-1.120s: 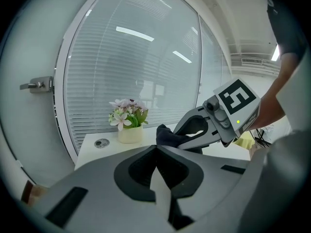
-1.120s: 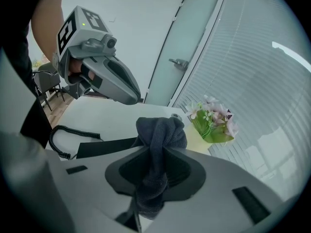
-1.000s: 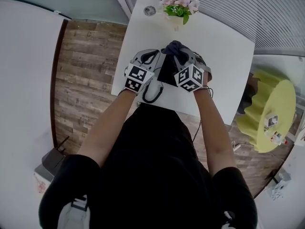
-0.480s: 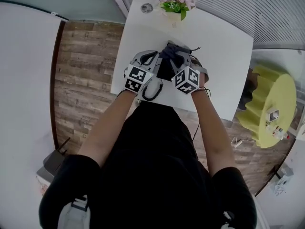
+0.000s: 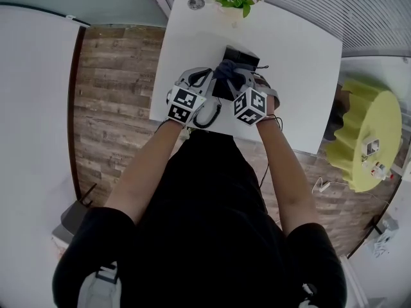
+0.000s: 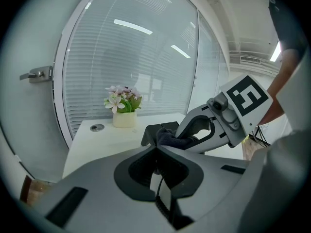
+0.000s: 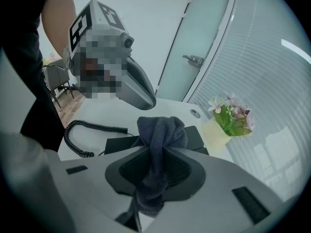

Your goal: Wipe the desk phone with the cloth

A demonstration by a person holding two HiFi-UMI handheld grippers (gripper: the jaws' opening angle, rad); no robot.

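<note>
Desk phone (image 5: 243, 58), black angular plastic: mid white tabletop (image 5: 302, 76), long axis near-to-far, directly beyond right gripper (image 7: 157, 153). Right gripper pinching bunched dark grey-blue cloth (image 7: 163, 130), wad over phone's near part. Left gripper (image 6: 156, 148) pressed together, empty, just left.

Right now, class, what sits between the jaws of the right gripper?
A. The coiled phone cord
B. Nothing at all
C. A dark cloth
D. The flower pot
C: in the right gripper view the cloth is bunched and pinched between the jaws of the right gripper, just above the black desk phone.
</note>
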